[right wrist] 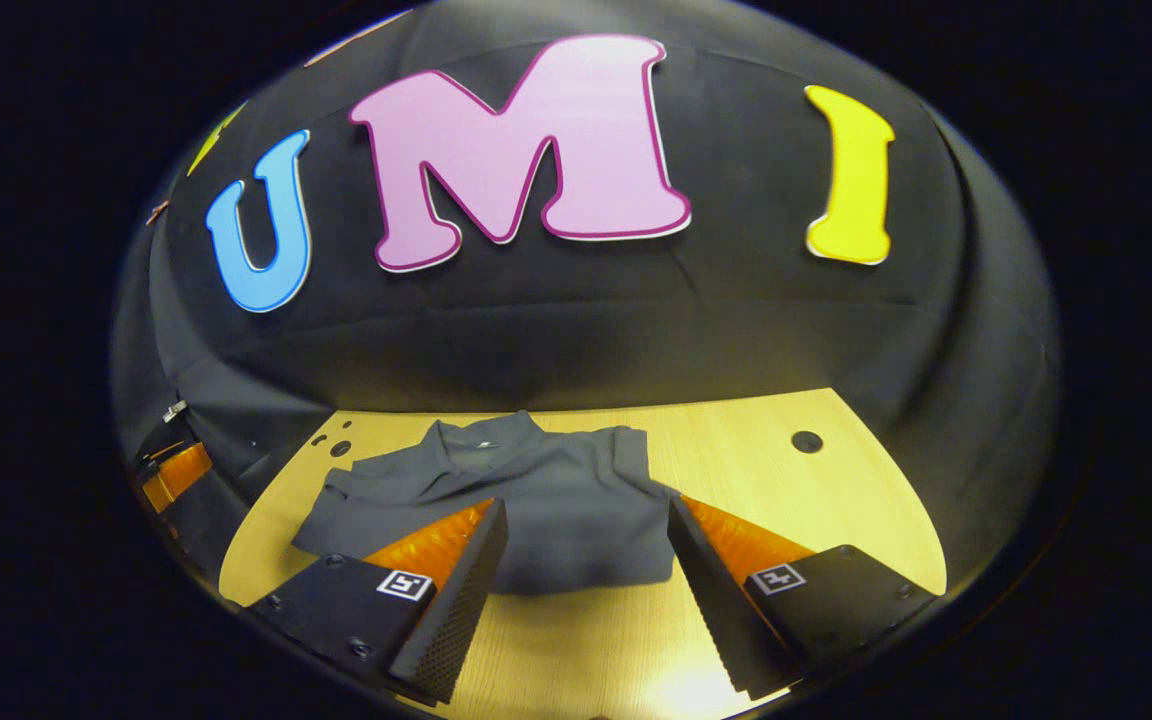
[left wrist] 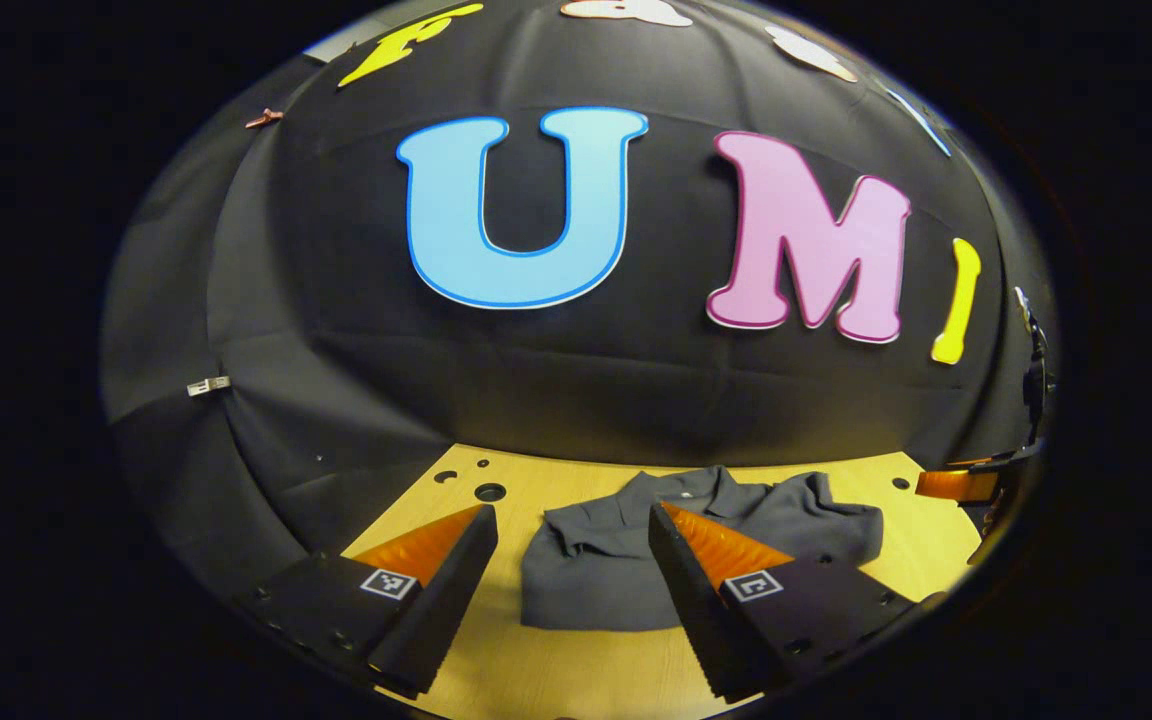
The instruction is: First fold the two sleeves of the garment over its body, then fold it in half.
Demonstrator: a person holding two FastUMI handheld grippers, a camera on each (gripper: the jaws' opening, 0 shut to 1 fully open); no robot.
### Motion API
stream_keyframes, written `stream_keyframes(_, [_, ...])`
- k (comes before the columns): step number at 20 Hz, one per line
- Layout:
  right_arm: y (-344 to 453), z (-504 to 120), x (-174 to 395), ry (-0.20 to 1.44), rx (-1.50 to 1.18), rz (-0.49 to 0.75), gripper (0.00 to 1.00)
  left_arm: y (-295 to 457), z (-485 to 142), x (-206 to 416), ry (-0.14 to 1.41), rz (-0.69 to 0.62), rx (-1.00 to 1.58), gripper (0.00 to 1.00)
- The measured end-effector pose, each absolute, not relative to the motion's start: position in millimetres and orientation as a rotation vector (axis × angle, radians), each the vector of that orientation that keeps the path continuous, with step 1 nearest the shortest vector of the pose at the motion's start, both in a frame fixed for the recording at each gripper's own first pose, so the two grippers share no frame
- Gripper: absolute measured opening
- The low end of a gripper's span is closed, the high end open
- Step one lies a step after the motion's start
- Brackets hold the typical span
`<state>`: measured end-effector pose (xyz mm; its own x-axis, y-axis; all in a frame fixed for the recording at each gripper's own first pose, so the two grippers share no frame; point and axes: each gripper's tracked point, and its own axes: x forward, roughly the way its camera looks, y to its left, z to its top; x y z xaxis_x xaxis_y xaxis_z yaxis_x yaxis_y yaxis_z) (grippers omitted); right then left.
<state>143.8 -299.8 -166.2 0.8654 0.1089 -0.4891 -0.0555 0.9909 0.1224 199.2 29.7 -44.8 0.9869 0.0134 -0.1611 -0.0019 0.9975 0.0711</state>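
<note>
A: Where are the grippers?

B: The left gripper (left wrist: 572, 520) and right gripper (right wrist: 586, 515) both hover above the table with jaws spread wide, holding nothing.

A: And below them?

B: A light wooden table (right wrist: 736, 440). On it lies a dark grey collared garment (right wrist: 536, 500), bunched up, collar toward the back wall.

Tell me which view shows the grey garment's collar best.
The right gripper view: the collar sits in the open at the far edge of the garment, above both claw fingers. In the left gripper view the collar lies just beyond one finger, which covers part of the garment.
</note>
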Motion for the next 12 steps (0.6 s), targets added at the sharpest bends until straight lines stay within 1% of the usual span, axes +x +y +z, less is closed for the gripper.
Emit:
stream_keyframes(4, [-291.7, -143.7, 69.7, 0.509, 0.080, 0.084, 0.99, 17.1, -39.4, 133.1, 0.138, -0.051, 0.067, 0.96])
stream_keyframes(12, [-260.0, -121.2, -58.3, 0.454, 0.063, 0.143, 0.99, 15.0, -23.6, 17.5, 0.045, -0.062, 0.054, 0.96])
